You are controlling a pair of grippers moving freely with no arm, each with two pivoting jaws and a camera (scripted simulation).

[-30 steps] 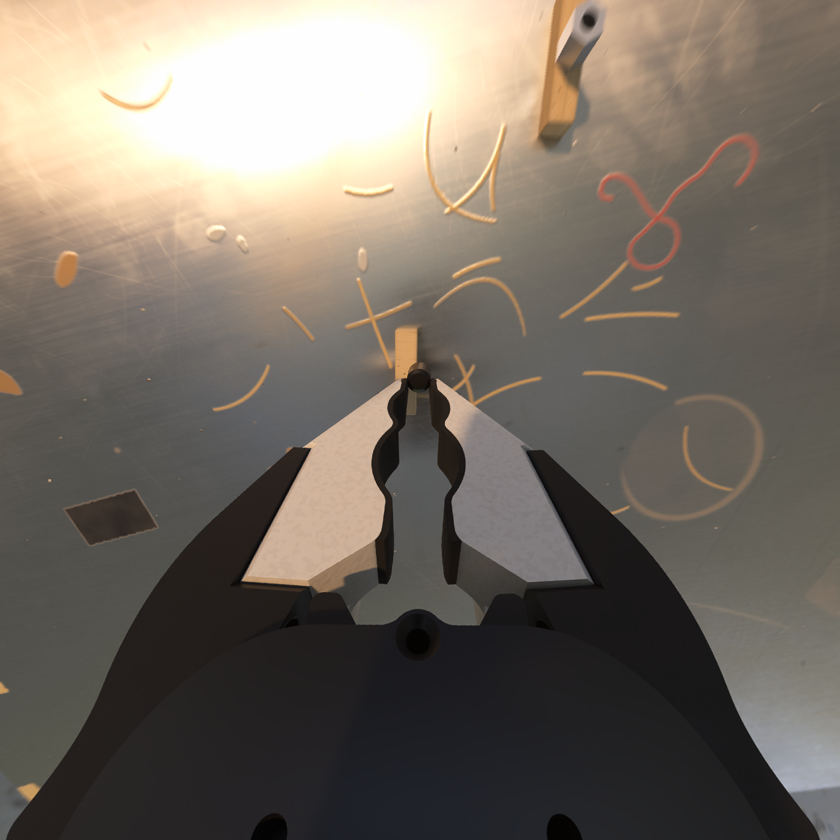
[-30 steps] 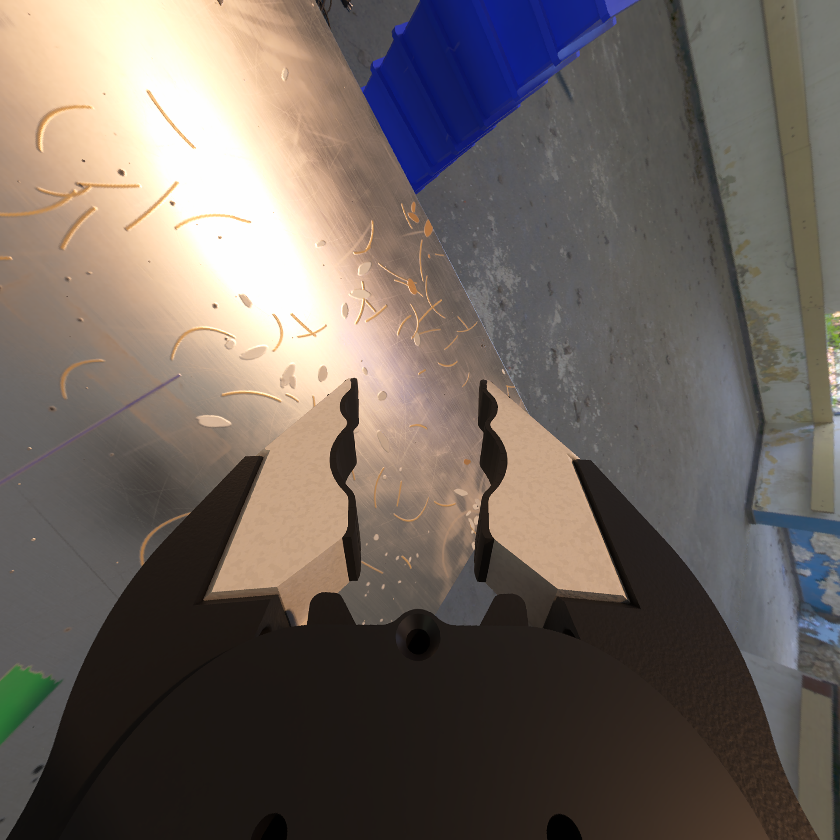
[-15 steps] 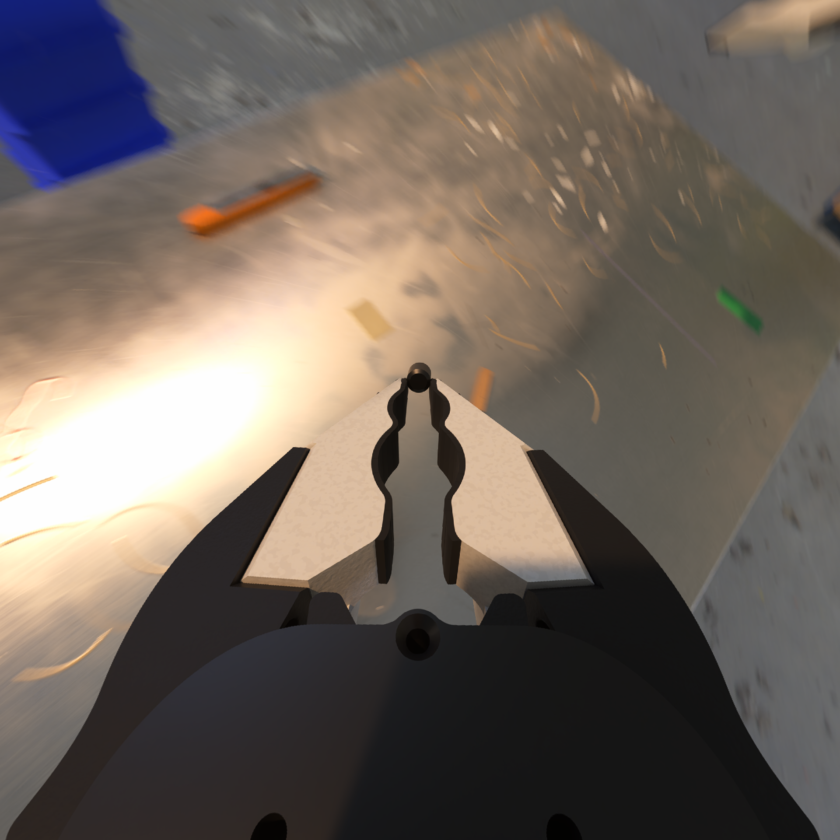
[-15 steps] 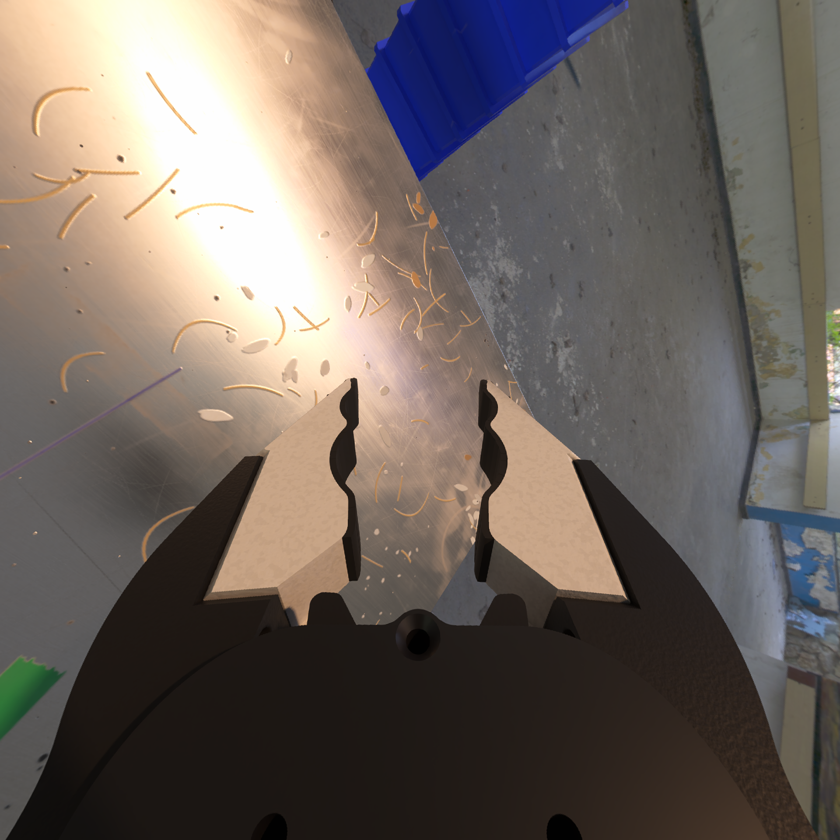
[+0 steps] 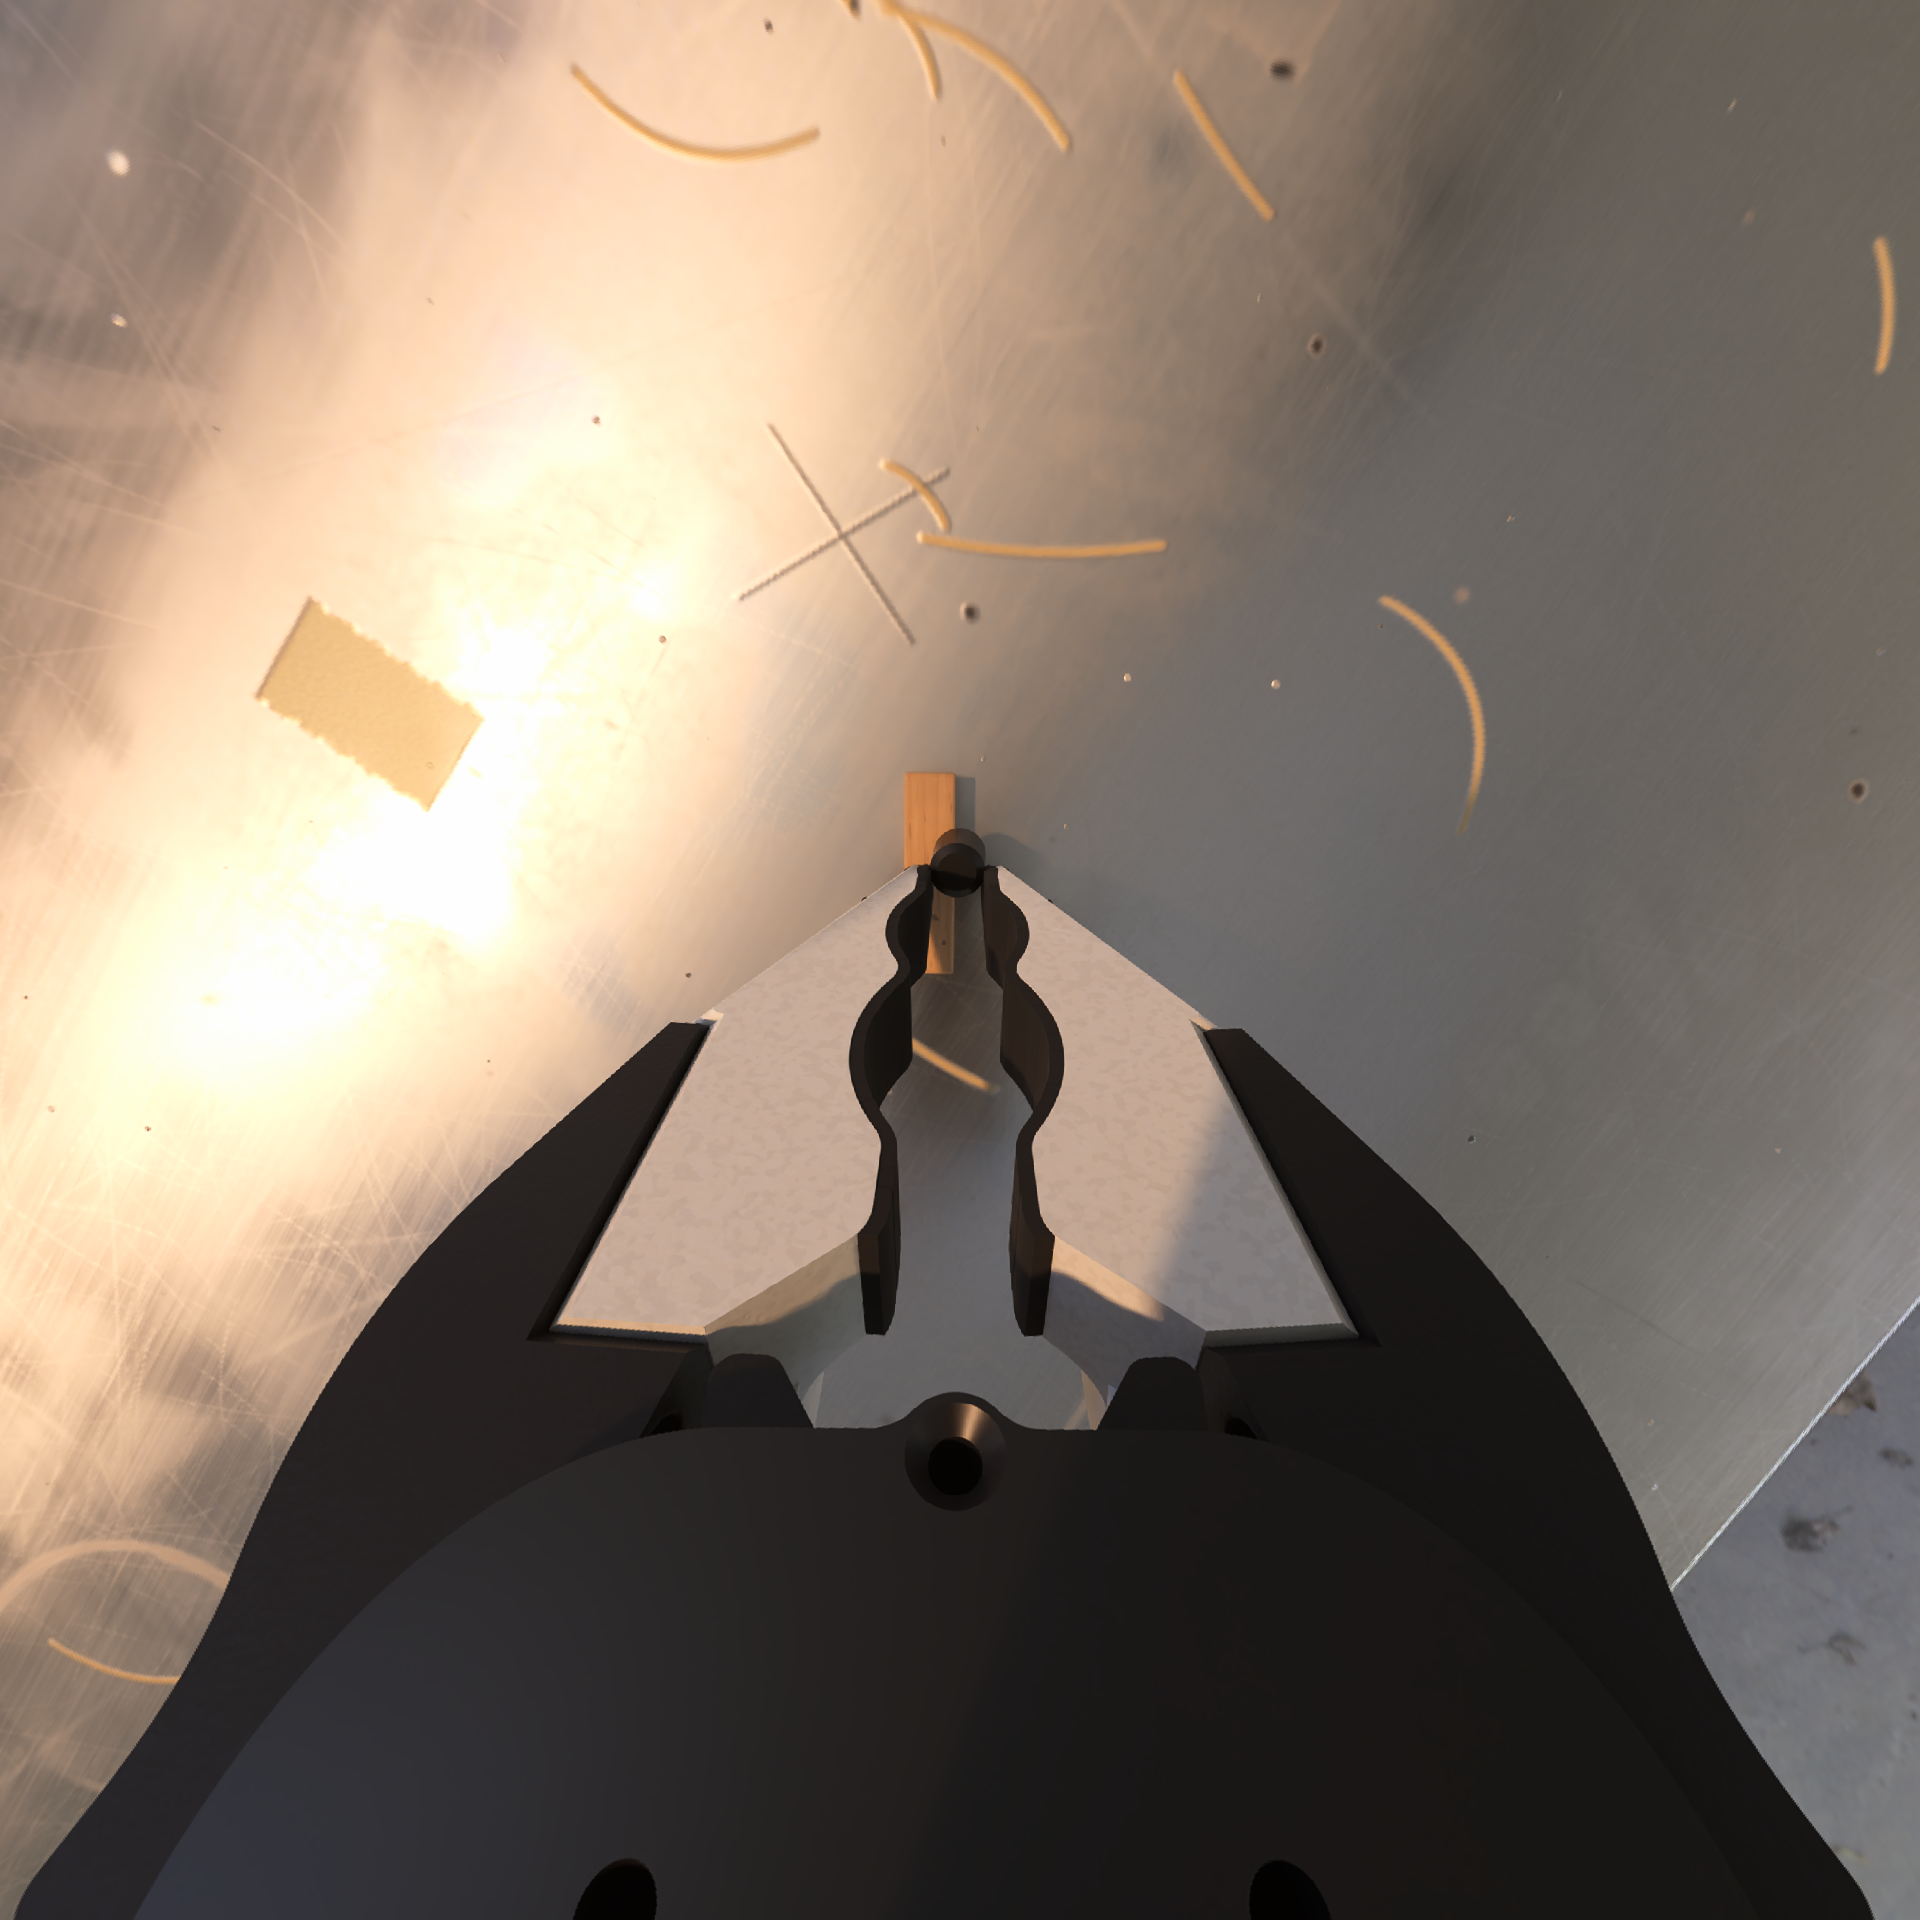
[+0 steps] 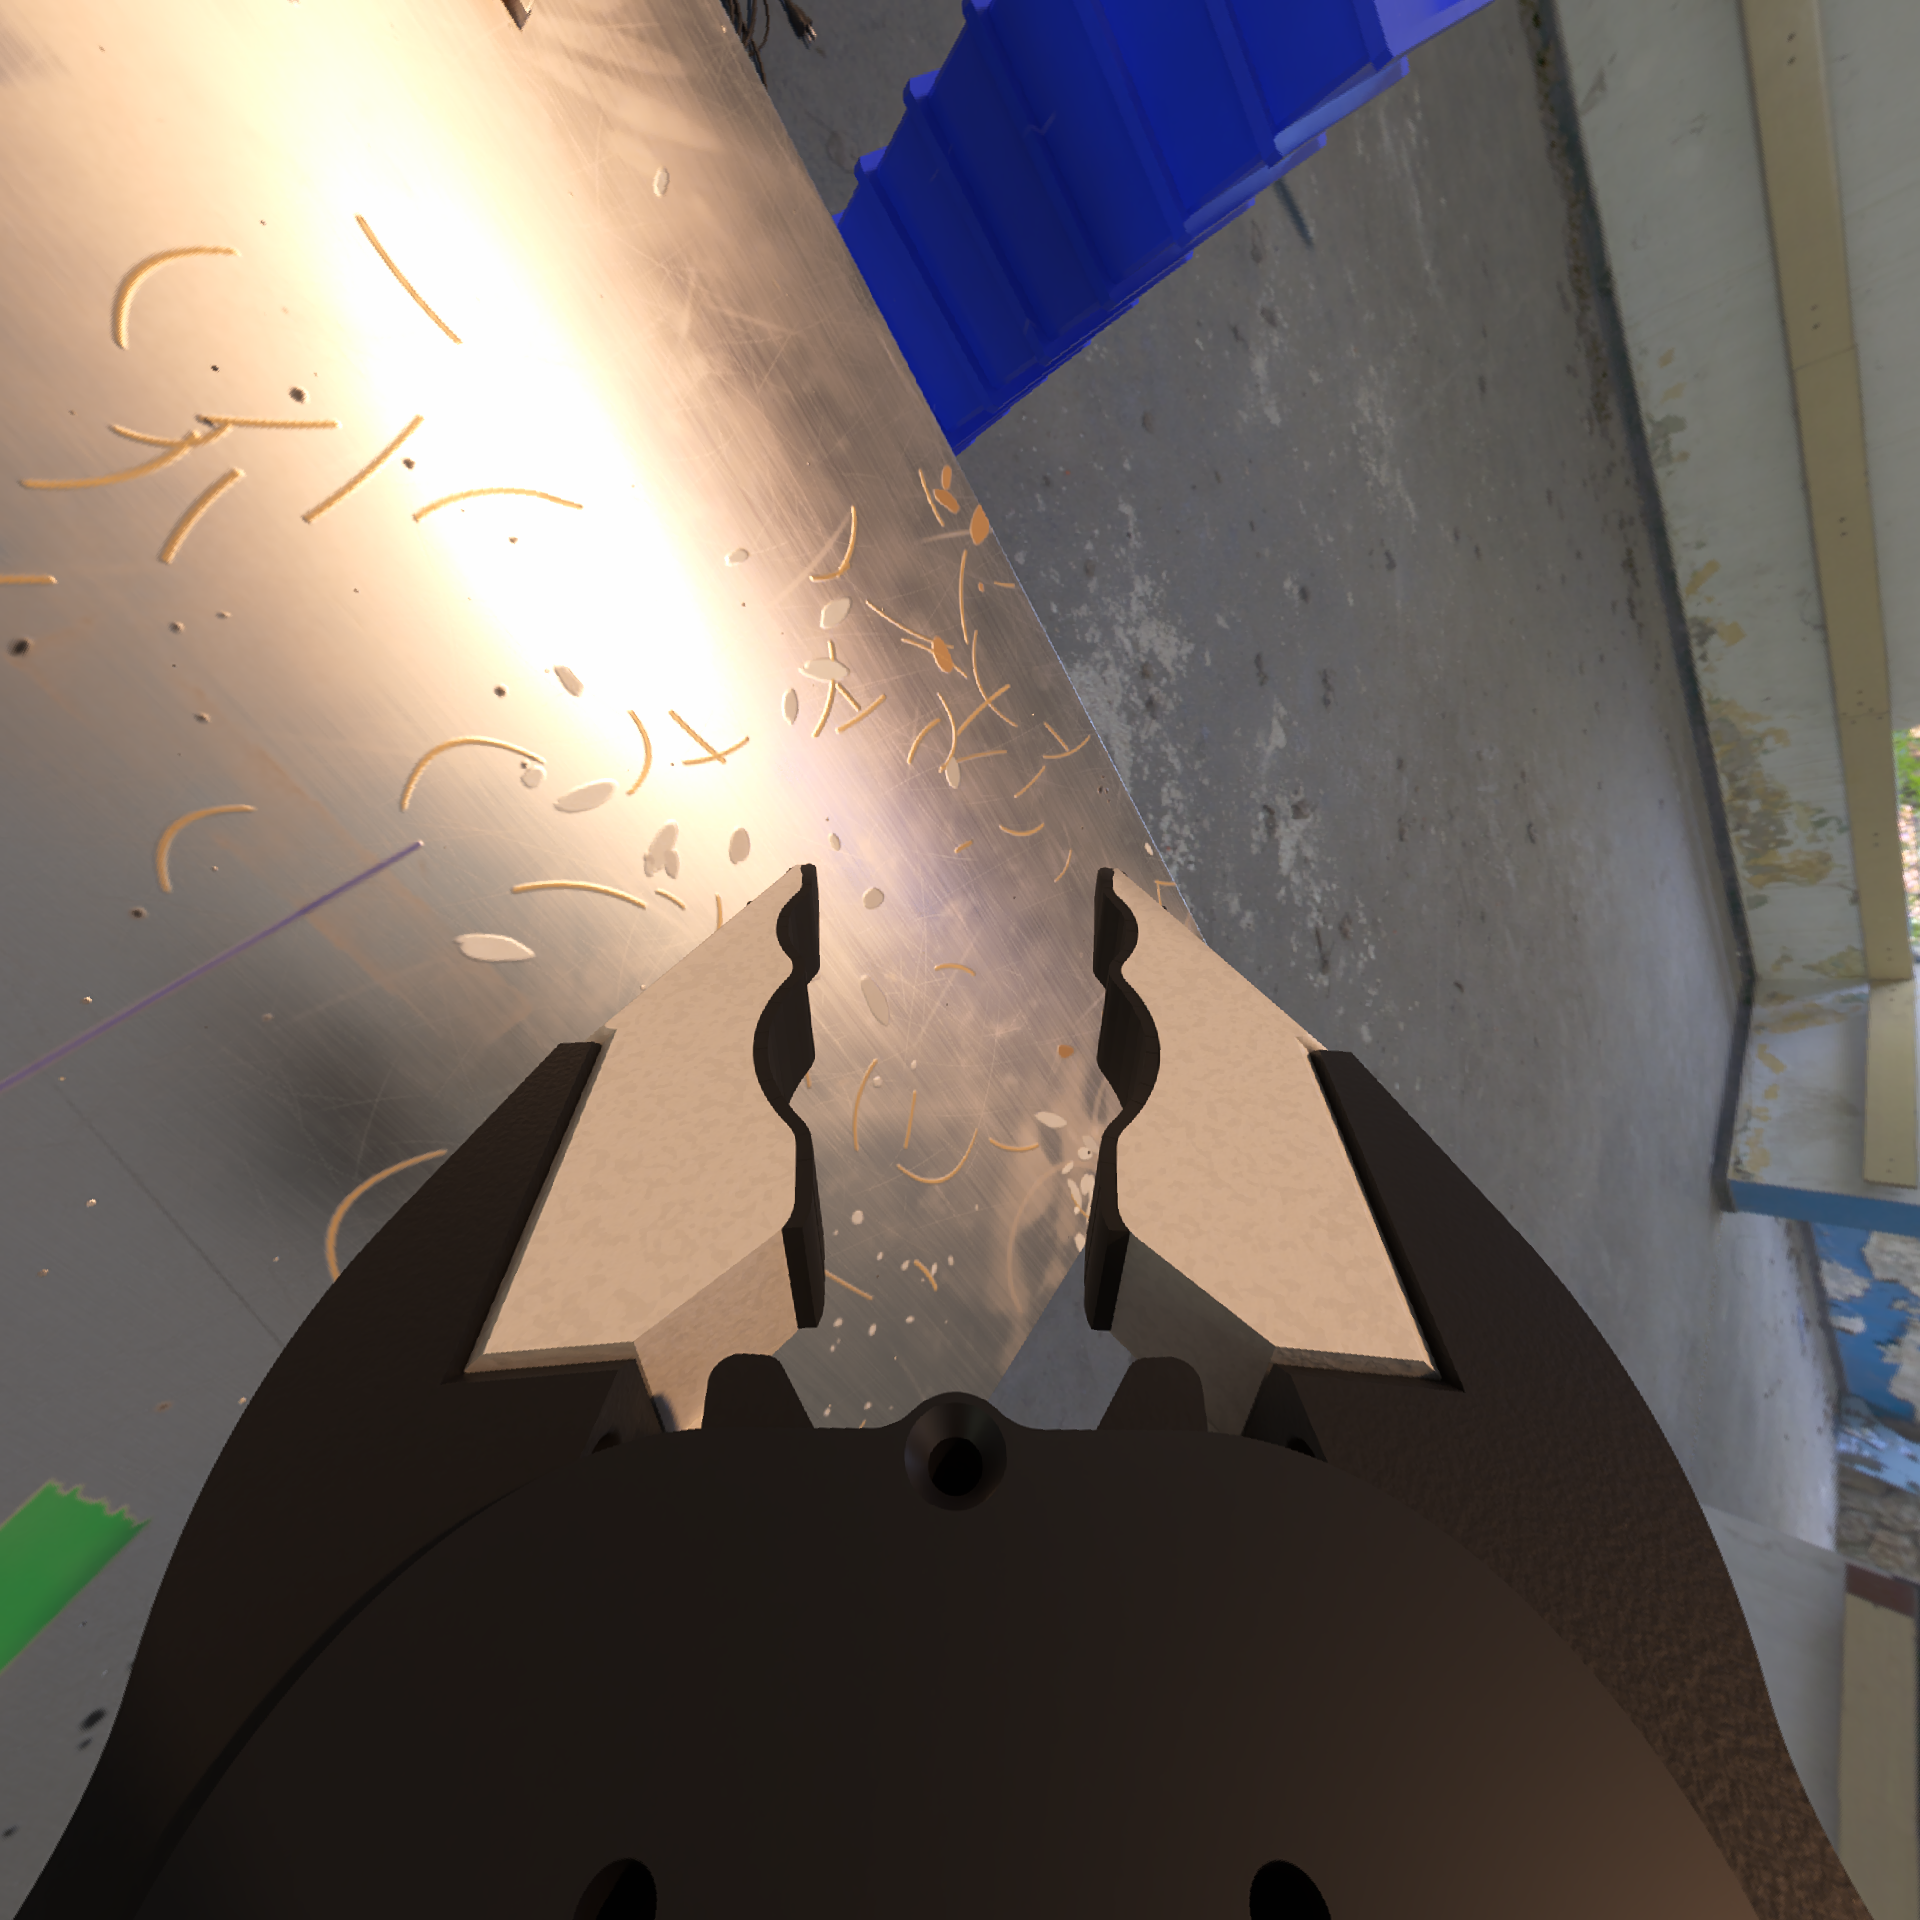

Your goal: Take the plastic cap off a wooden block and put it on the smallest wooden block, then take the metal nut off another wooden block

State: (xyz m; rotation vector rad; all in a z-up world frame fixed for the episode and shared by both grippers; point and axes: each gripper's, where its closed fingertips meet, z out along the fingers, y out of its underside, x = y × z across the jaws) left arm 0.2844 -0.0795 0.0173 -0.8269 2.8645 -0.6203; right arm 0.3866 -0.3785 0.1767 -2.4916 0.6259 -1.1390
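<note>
One wooden block (image 5: 928,816), one plastic cap (image 5: 957,863), one tan tape patch (image 5: 369,703), one blue bin (image 6: 1091,197), one green tape strip (image 6: 52,1558).

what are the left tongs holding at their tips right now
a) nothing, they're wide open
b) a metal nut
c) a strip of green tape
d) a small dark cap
d: in the left wrist view the left tongs are closed on a small dark cap pinched at their tips, right over a small wooden block on the metal table.
</note>
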